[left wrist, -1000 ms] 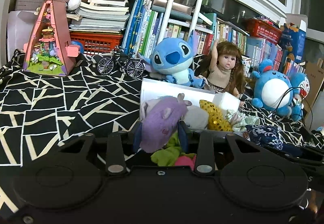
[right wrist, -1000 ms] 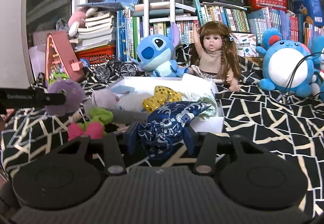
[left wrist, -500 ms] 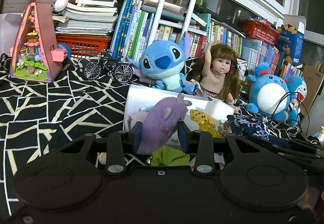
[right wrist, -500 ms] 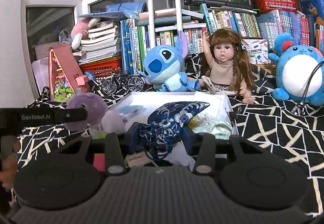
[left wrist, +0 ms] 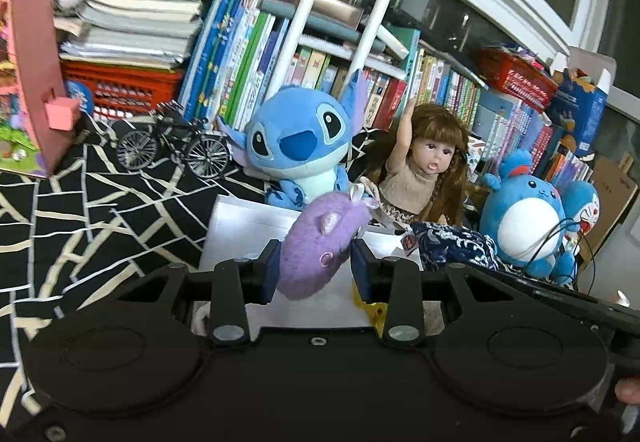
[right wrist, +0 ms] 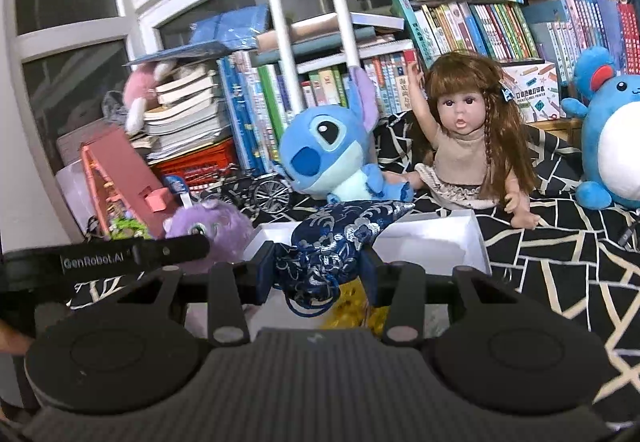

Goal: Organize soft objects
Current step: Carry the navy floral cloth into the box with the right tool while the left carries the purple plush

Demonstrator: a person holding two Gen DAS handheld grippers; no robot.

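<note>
Over white box (right wrist: 432, 238), twelve o'clock: my left gripper (left wrist: 316, 268) clamps squashy purple plush (left wrist: 320, 246) mid-body; right gripper (right wrist: 316, 274) pinches limp, slippery brocade pouch (right wrist: 332, 242) near its drawstring.

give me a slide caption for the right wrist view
Right gripper clamps a navy brocade drawstring pouch above the white box.

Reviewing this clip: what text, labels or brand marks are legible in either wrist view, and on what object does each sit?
"GenRobot.AI": white print on the black finger of the left gripper, seen in the right wrist view.
Printing on the white box with coloured pictures beside the brown-haired doll: too small to read.
Spines of the shelved books: blurred, unreadable.
</note>
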